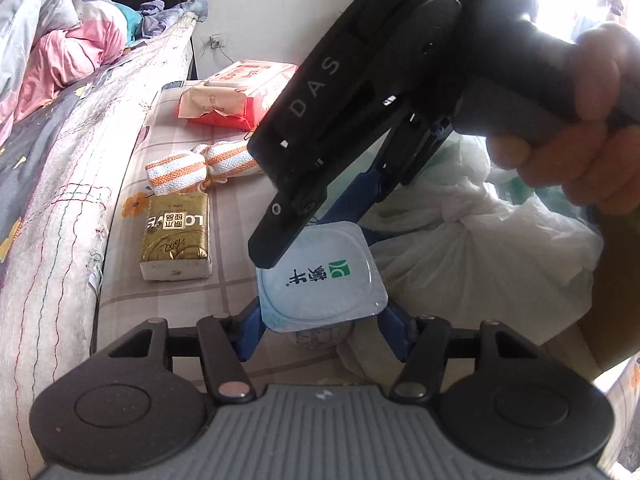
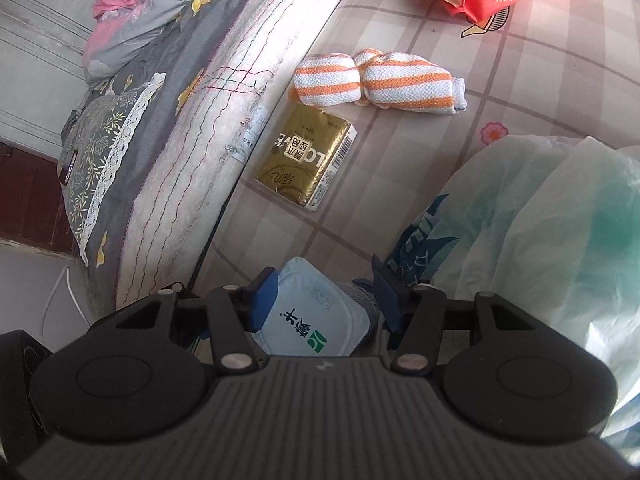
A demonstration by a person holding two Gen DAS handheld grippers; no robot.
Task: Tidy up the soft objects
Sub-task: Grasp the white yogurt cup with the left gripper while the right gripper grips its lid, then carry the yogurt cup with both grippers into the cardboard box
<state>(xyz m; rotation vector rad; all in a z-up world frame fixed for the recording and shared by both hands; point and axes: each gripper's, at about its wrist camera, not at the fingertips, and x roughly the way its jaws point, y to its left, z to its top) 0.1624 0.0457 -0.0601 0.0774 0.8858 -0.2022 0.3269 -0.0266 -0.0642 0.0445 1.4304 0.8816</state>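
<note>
Now both grippers (image 1: 322,330) (image 2: 322,304) flank yogurt cup (image 1: 320,280); towel roll (image 1: 200,168) beyond.

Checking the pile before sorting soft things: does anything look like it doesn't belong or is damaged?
The sealed yogurt cup between both grippers is a rigid food item, not soft. The red tissue pack farther back has a torn-open wrapper.

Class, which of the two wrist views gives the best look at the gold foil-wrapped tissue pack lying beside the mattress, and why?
The right wrist view: the gold foil-wrapped tissue pack lies in open sight, showing its printed face and the barcode on its white side. The left wrist view shows the pack whole too, but without the barcode side.
</note>
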